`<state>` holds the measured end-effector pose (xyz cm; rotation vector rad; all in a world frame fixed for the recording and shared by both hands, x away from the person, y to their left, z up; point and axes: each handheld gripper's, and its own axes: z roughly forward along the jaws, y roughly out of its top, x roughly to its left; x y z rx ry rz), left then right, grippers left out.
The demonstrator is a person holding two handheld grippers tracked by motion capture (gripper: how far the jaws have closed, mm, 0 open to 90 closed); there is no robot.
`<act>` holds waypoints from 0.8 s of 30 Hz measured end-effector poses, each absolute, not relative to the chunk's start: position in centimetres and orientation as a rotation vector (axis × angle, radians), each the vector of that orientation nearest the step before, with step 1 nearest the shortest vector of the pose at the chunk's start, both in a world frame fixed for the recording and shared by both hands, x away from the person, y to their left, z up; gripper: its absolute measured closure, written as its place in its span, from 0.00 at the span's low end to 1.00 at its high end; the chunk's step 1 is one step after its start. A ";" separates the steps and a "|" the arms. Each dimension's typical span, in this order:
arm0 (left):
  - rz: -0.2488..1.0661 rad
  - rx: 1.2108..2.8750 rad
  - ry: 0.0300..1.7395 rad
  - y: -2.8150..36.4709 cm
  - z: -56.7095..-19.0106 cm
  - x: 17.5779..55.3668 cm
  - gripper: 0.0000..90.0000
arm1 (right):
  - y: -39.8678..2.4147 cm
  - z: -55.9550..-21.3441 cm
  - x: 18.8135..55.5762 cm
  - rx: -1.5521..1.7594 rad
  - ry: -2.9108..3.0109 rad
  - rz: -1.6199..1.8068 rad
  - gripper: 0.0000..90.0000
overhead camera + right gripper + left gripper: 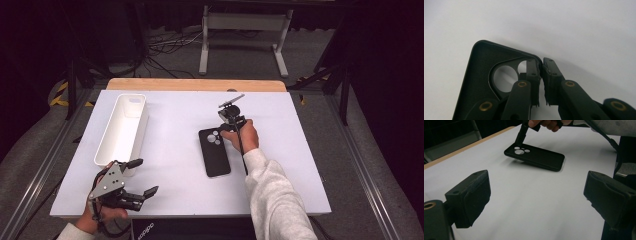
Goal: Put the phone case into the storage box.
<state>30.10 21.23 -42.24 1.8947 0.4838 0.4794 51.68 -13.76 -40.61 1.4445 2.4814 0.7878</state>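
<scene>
While the left gripper (142, 177) hovers with jaws spread near the tabletop's (175, 165) front edge, the right gripper (541, 65) pinches the case (215, 151) wall at its camera-hole corner, mid-tabletop.

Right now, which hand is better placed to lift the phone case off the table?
Right. The right gripper is shut on the camera-hole end of the phone case, which already tilts up there. The left gripper hangs open near the front edge, well apart from the case.

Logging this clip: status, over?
Right gripper shut on phone case rim, camera end lifted. Left gripper open, idle. White bin clear of work.
</scene>
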 end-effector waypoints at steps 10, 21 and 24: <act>0.467 1.865 0.511 20.3 -41.5 30.7 0.10 | -14.4 -38.3 49.4 1.391 2.283 0.965 0.95; 0.488 1.817 0.608 16.8 -39.3 33.0 0.13 | -14.5 -36.7 47.0 1.301 2.124 1.096 0.96; 0.509 1.804 0.629 15.0 -38.1 33.9 0.15 | -14.3 -36.2 46.0 1.272 2.069 1.132 0.96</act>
